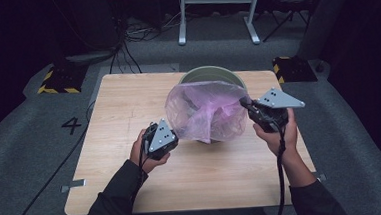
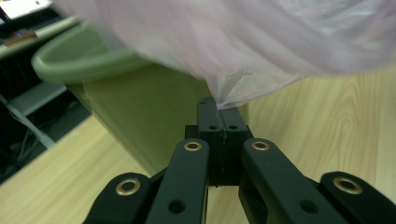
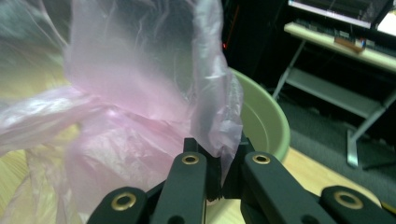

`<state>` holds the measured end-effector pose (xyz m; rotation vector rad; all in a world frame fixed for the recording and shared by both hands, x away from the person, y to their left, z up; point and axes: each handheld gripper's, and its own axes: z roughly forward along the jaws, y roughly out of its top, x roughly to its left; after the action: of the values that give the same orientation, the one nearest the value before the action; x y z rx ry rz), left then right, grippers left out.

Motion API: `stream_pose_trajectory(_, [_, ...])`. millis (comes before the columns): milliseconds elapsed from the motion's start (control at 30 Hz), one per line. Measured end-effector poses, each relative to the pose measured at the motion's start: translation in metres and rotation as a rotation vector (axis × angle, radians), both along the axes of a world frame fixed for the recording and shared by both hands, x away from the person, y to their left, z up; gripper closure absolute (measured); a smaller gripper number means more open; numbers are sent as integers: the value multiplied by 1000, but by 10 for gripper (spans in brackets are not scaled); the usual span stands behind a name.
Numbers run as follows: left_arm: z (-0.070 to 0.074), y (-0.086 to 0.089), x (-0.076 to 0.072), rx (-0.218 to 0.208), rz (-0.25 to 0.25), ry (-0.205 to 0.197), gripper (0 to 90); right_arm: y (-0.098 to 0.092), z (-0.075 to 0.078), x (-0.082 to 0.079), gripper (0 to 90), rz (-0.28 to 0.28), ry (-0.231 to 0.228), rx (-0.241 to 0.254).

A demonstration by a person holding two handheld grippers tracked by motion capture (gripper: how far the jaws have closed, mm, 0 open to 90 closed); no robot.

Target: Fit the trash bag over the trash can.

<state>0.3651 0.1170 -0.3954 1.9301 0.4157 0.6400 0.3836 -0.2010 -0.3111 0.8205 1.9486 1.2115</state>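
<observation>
My left gripper [image 2: 218, 122] is clamped on the pink plastic bag [image 1: 206, 111]'s lower corner; my right gripper [image 3: 219, 158] pinches its edge. The bag hangs between them over the green bin [image 1: 211, 75] on the wooden table [image 1: 114, 122]. A "4" [image 1: 71, 125] marks the floor. Both hands sit level, facing inward.

A thin, translucent pink plastic bag [image 1: 206, 111] hangs crumpled and billowed over the front of a pale green, round plastic bin [image 1: 211, 75], hiding most of the bin's near wall. The bag's film is wrinkled and see-through. Its left lower edge [image 2: 223, 100] tapers to a small point, and a fold at its right edge [image 3: 224, 140] is bunched together. The bin [image 2: 140, 116] stands upright on a light wooden table [image 1: 124, 121], toward its far edge, with its rolled rim [image 3: 266, 121] open upward.
</observation>
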Motion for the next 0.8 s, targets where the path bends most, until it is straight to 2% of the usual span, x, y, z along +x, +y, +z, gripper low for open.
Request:
stream_pose_trajectory(67, [-5,2,1,11,5,15,900,-2,-1,2,899,-7,8,-4])
stream_pose_trajectory(133, [-11,5,3,16,11,30,900,-9,-7,13,899,-18,50,13])
stream_pose_trajectory(267, [-18,10,5,27,24,48,900,-15,-13,22,899,-45,75,14])
stream_pose_trajectory(300, [-21,13,6,24,24,61,900,-19,-18,30,899,-57,100,25])
stream_pose_trajectory(367, [-25,15,6,34,29,67,900,-23,-21,35,899,-64,120,31])
stream_pose_trajectory(400, [-25,15,6,34,29,67,900,-23,-21,35,899,-64,120,31])
stream_pose_trajectory(467, [-29,17,5,71,31,74,900,-28,-26,43,899,-87,137,25])
stream_pose_trajectory(600, [-30,22,3,72,36,78,898,-34,-28,48,899,-93,153,36])
stream_pose_trajectory(667, [-26,26,0,60,29,74,843,-36,-28,50,899,-94,158,32])
stream_pose_trajectory(700, [-24,30,-3,40,45,76,843,-37,-28,50,899,-103,153,22])
stream_pose_trajectory(767, [-18,35,-10,-7,81,86,572,-41,-28,51,899,-106,153,21])
stream_pose_trajectory(800, [-15,37,-13,-15,90,85,490,-42,-27,51,899,-111,152,20])
